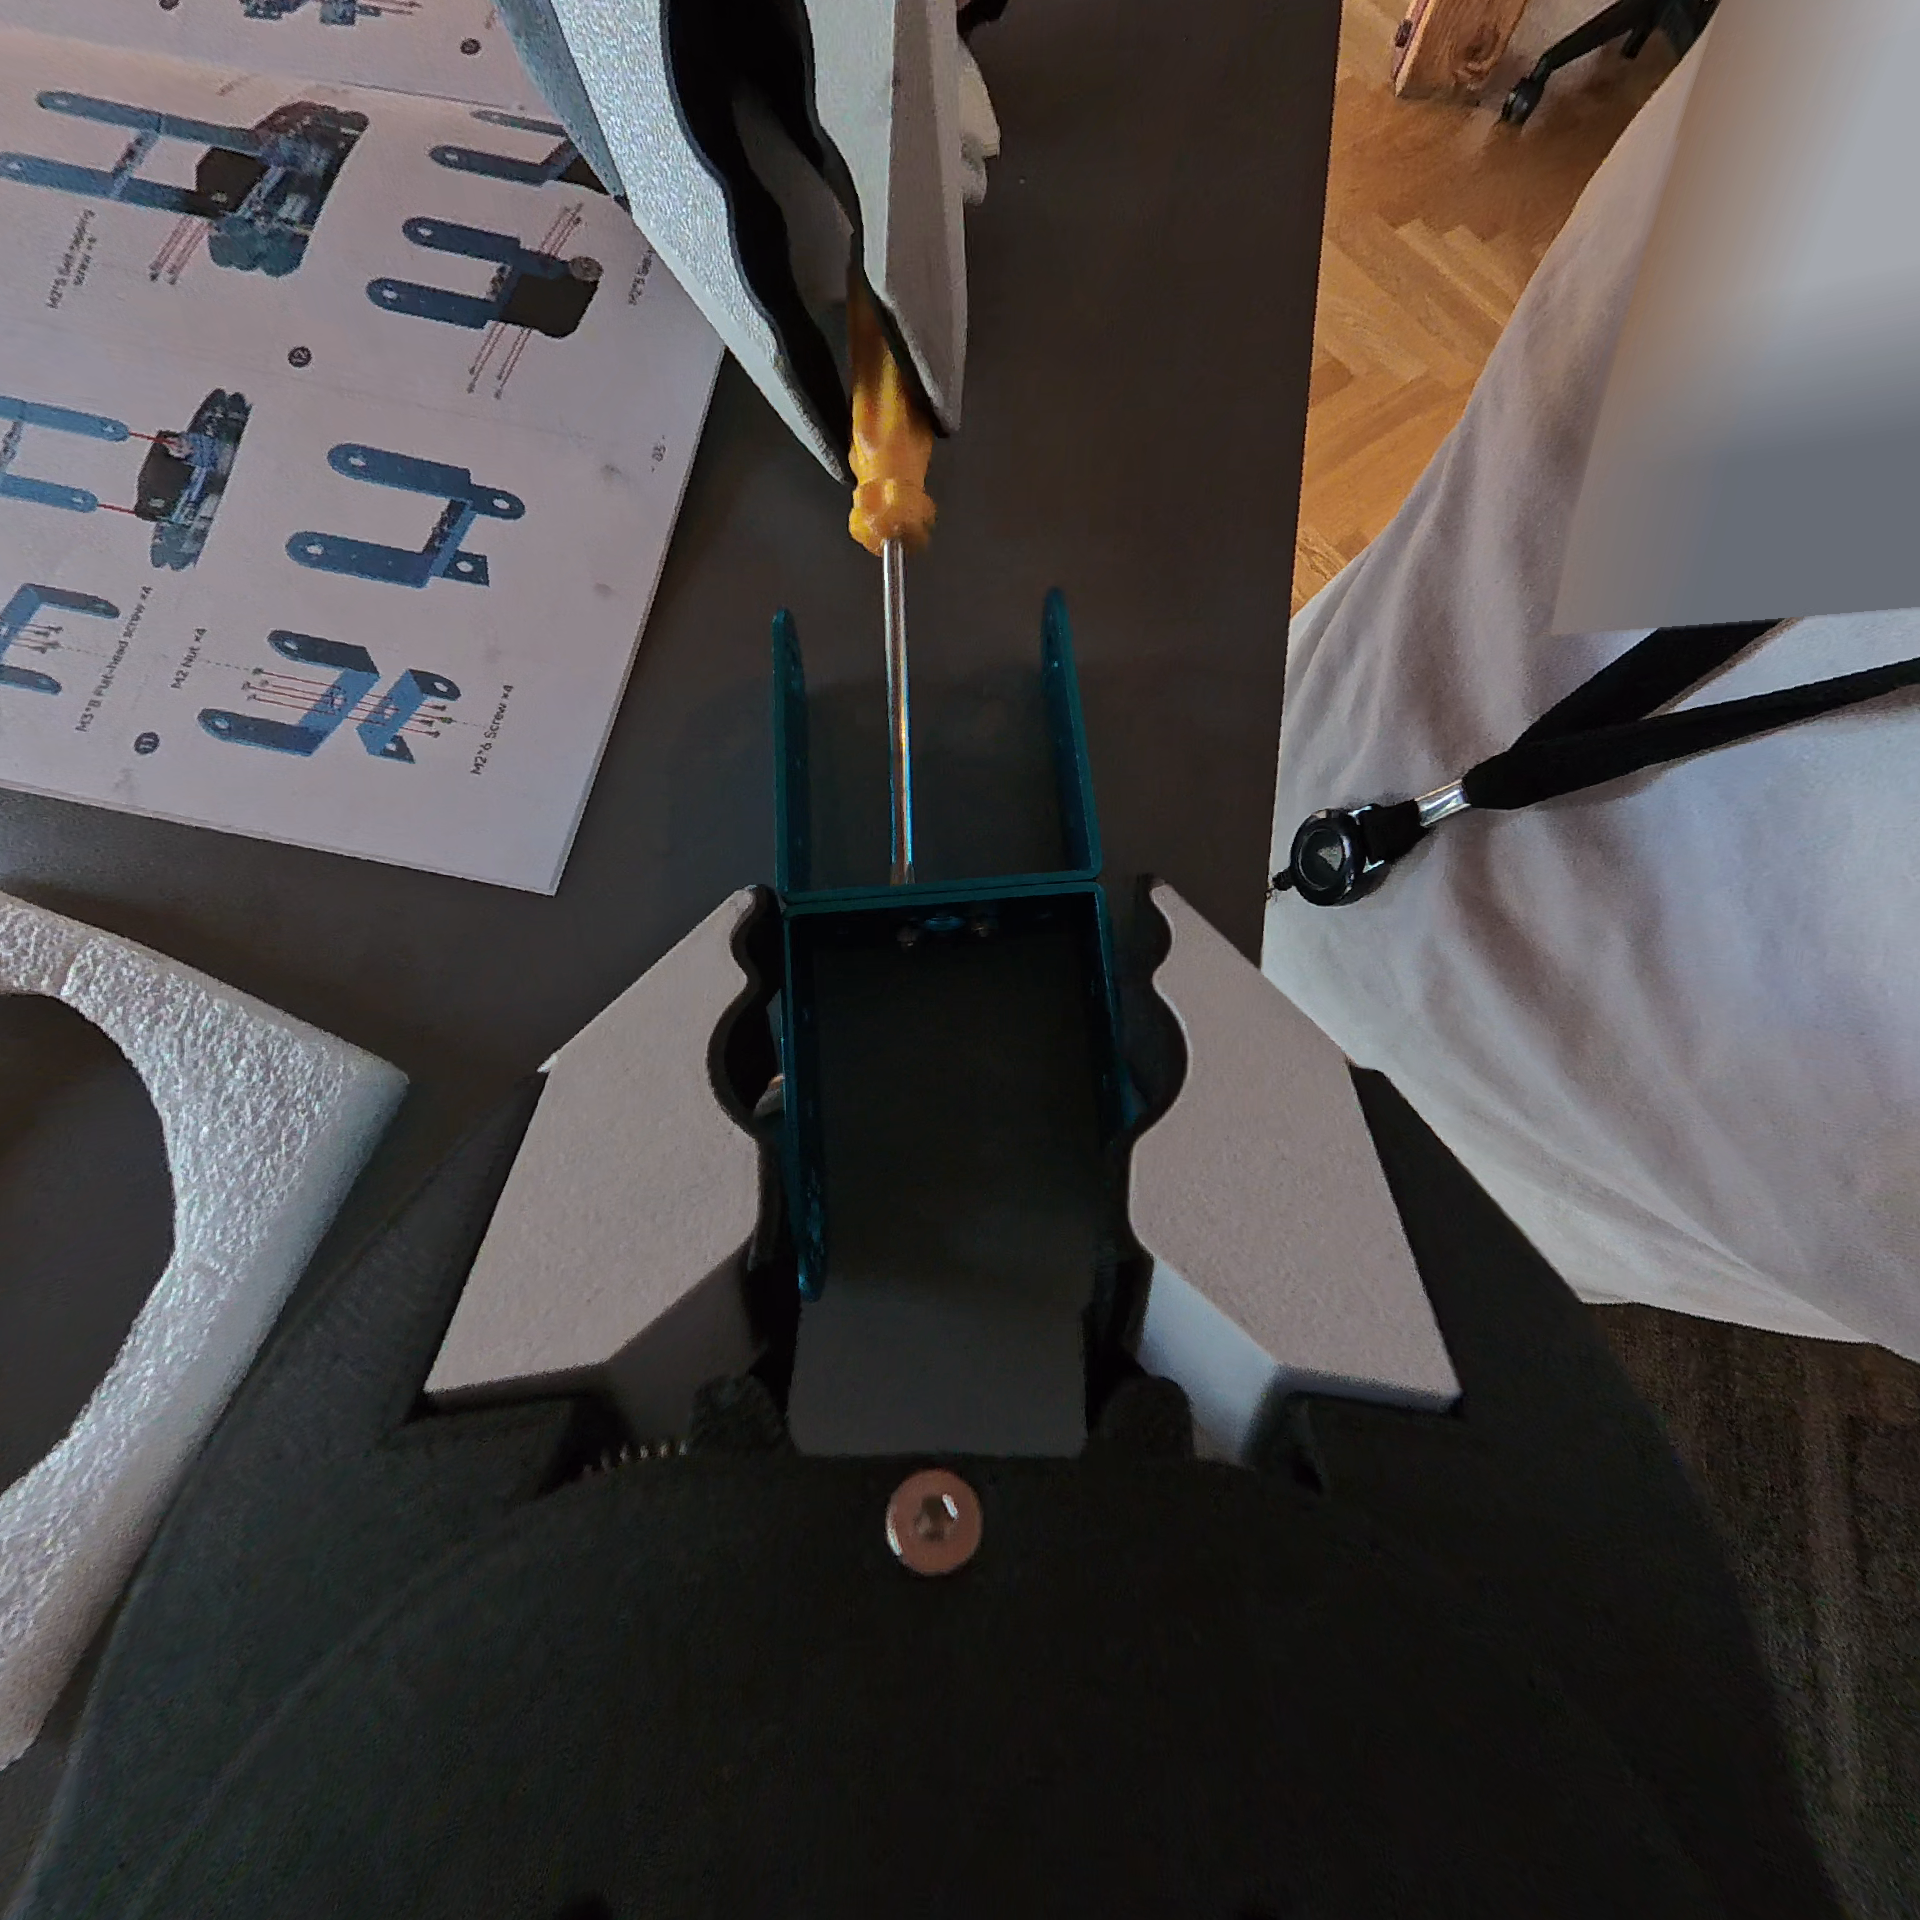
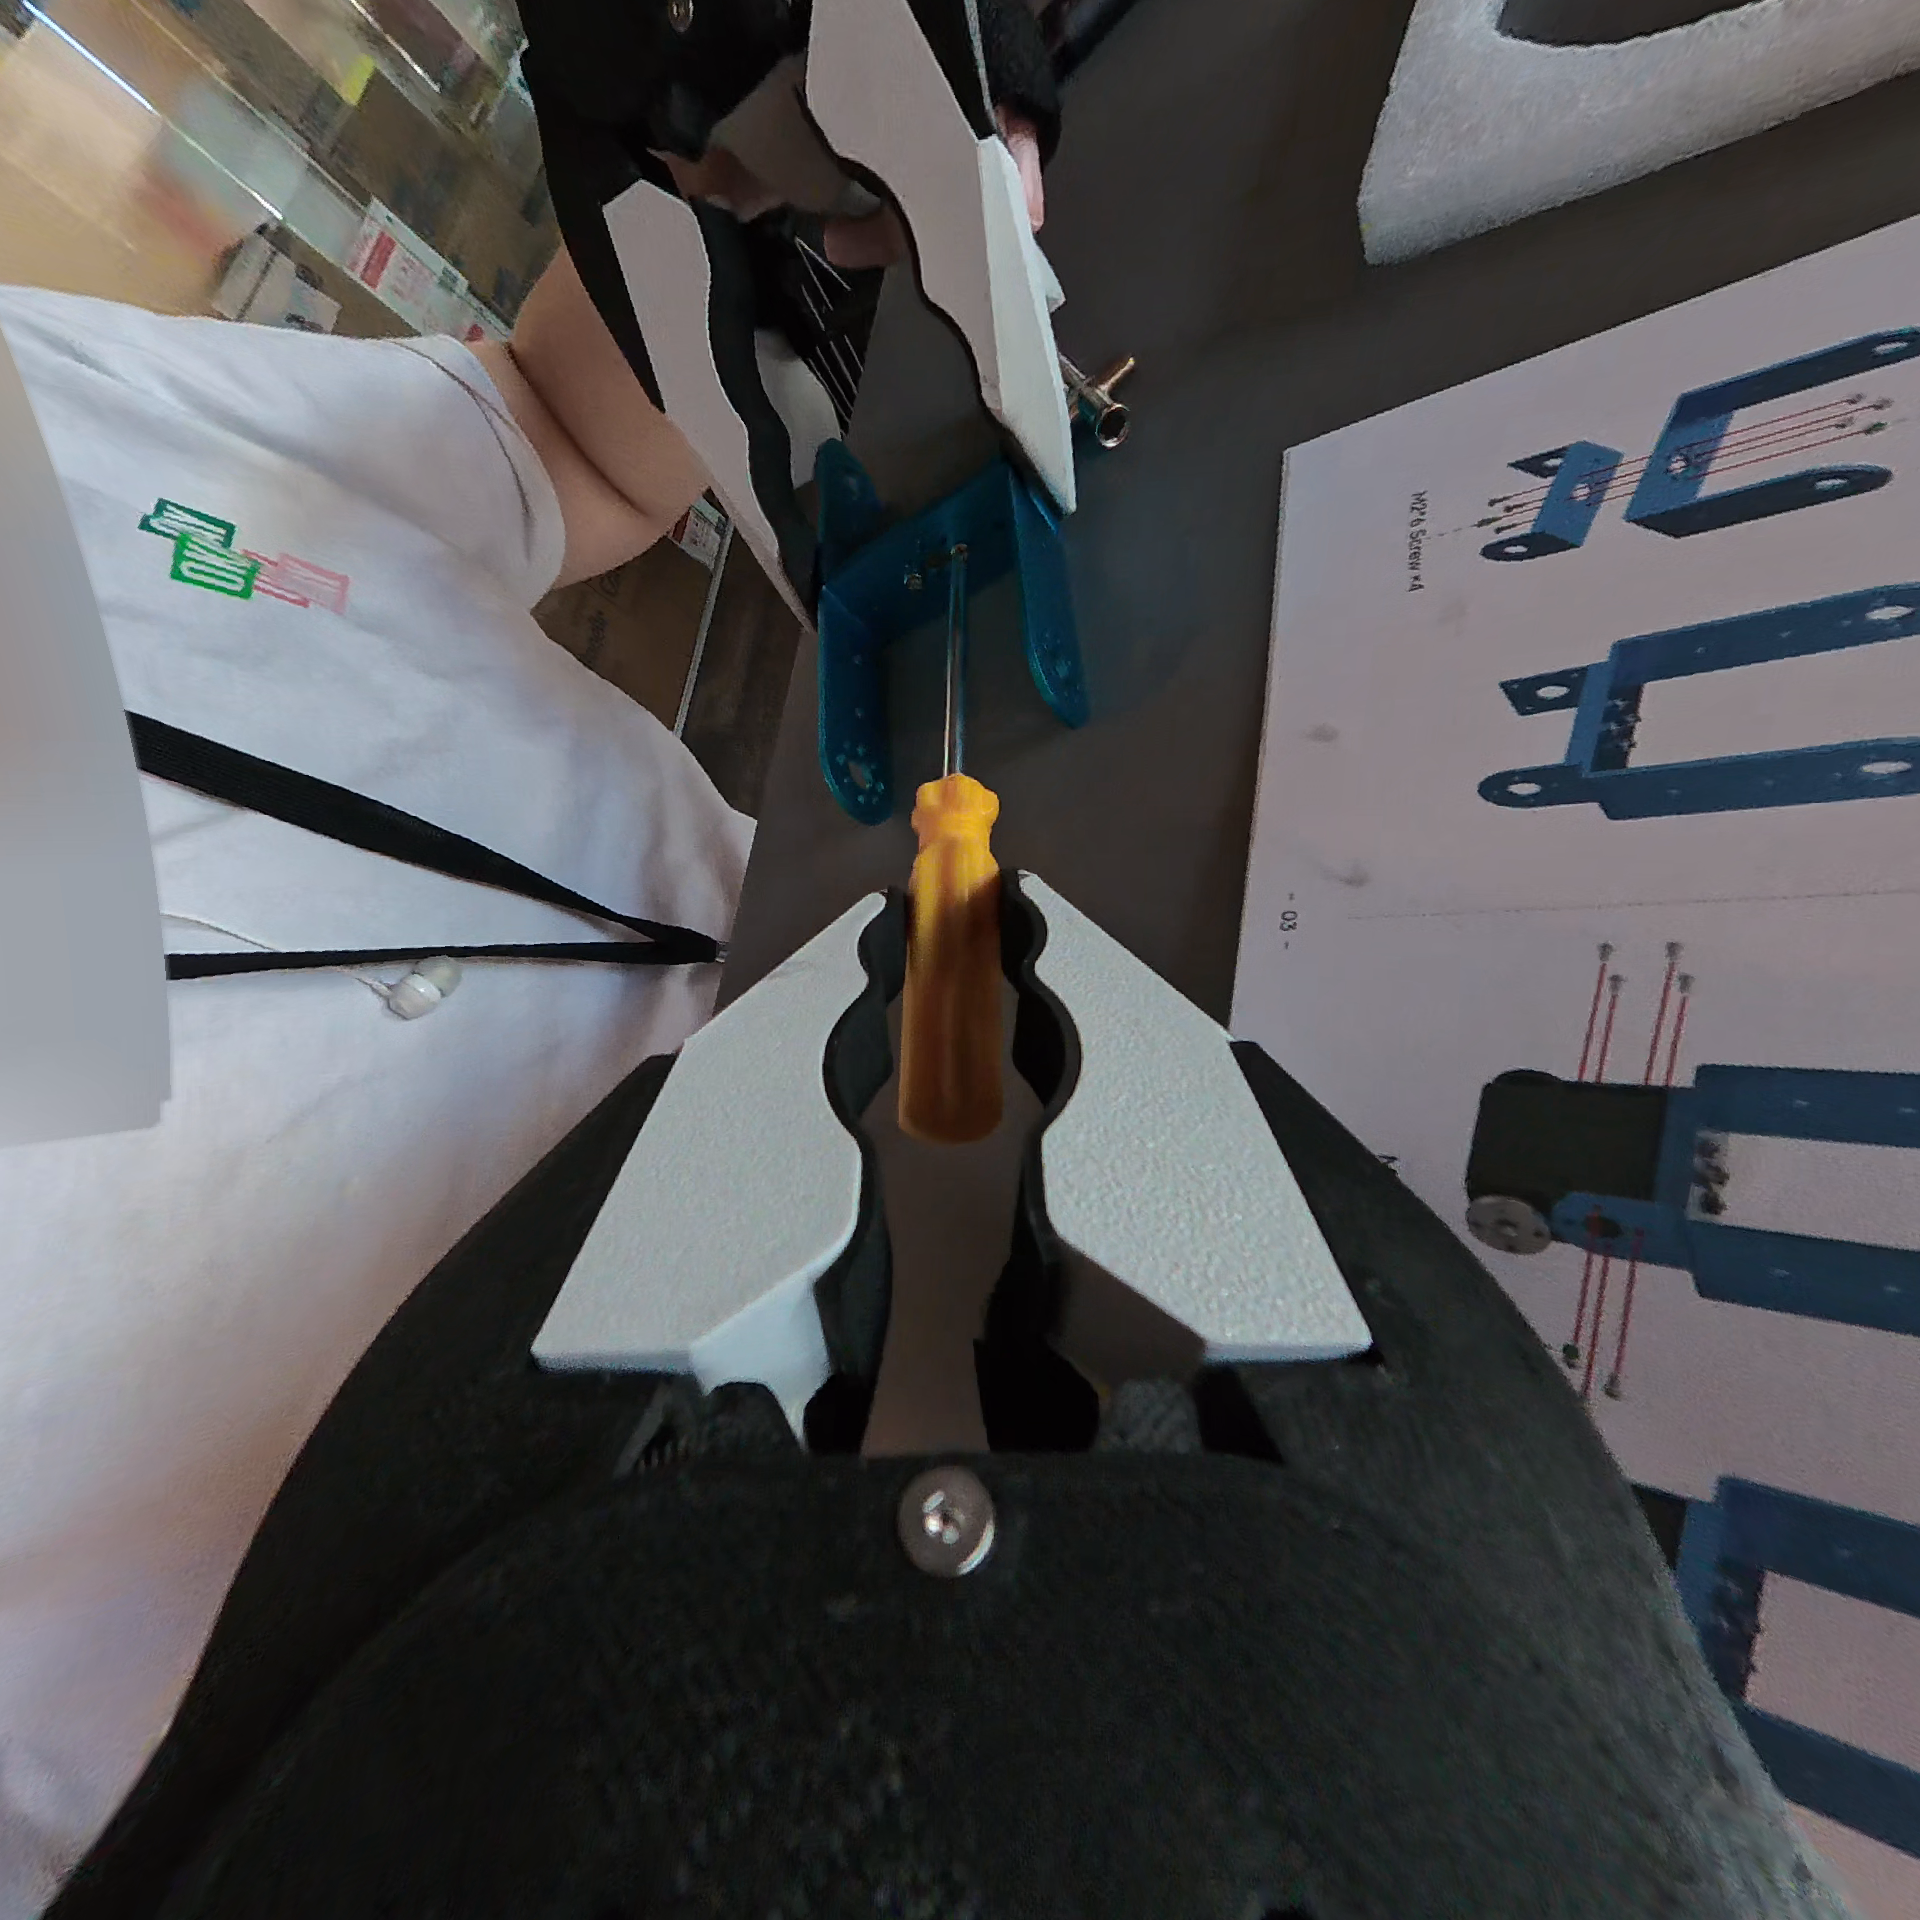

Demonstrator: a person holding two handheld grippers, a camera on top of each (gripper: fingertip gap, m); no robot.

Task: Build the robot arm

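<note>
My left gripper is shut on a blue metal bracket assembly, two U-shaped brackets joined back to back, held just above the dark table. My right gripper is shut on a yellow-handled screwdriver. Its thin steel shaft runs between the far bracket's arms, and its tip meets the joined plates where small screws sit. In the right wrist view the bracket assembly stands ahead with the left gripper clamped on it. In the left wrist view the right gripper comes in from above.
A printed assembly sheet with blue bracket drawings lies on the table and also shows in the right wrist view. White foam packing lies nearby. A small metal part lies behind the bracket. A person in white clothing with a black lanyard stands at the table's edge. One gripper's finger ends stand about 9 cm off the other's.
</note>
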